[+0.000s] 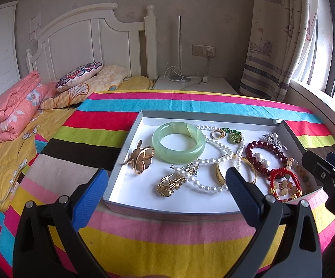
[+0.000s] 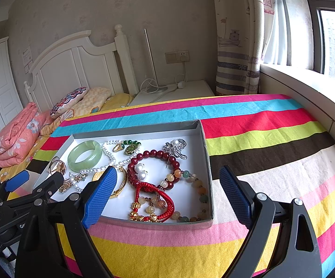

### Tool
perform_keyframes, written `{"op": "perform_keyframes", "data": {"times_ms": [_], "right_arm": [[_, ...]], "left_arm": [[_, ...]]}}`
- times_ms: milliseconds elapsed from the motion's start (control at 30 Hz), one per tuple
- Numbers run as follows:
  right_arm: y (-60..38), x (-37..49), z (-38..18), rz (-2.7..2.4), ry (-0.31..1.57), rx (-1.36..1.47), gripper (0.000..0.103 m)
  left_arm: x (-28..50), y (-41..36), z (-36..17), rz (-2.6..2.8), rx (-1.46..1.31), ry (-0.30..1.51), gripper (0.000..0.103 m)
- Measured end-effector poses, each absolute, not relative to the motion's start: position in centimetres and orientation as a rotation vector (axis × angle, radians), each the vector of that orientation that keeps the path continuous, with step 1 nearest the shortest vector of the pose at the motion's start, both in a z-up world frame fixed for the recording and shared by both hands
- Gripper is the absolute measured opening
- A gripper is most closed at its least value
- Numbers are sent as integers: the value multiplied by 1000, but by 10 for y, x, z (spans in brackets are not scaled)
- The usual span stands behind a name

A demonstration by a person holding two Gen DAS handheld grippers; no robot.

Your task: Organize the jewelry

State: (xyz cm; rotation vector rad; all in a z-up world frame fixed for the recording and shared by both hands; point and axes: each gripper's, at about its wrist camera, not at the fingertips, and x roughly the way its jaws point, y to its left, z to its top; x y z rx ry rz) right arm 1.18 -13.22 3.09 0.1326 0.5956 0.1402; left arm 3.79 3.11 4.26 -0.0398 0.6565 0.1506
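We see a shallow grey tray [image 1: 130, 139] on the striped worktop [image 1: 167, 243], a bed [image 1: 10, 139] to its left. In it lie a jade bangle [image 1: 178, 142], pearl strand [image 1: 216, 159] and red bead bracelet [image 2: 154, 156], tangled. Our left hand-held gripper [image 1: 166, 179] and right hand-held gripper [image 2: 168, 177] hover spread, empty.

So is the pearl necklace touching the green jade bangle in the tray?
Touching. In the right wrist view the pearl necklace runs right against the outer right edge of the jade bangle, no white tray floor between them.
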Motion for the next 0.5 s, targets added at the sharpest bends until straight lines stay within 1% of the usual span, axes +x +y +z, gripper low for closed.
{"op": "perform_keyframes", "data": {"times_ms": [100,233,333,500], "right_arm": [[-132,12,31,140,595,133,87],[-132,12,31,141,595,134,87],[-131,12,31,150,605,134,87],[-122,-4,26,204,727,70,87]], "left_arm": [[40,32,39,178,-52,695,101],[39,40,37,170,-103,701,101],[35,38,35,172,-78,751,101],[7,27,24,140,-21,829,101]]}}
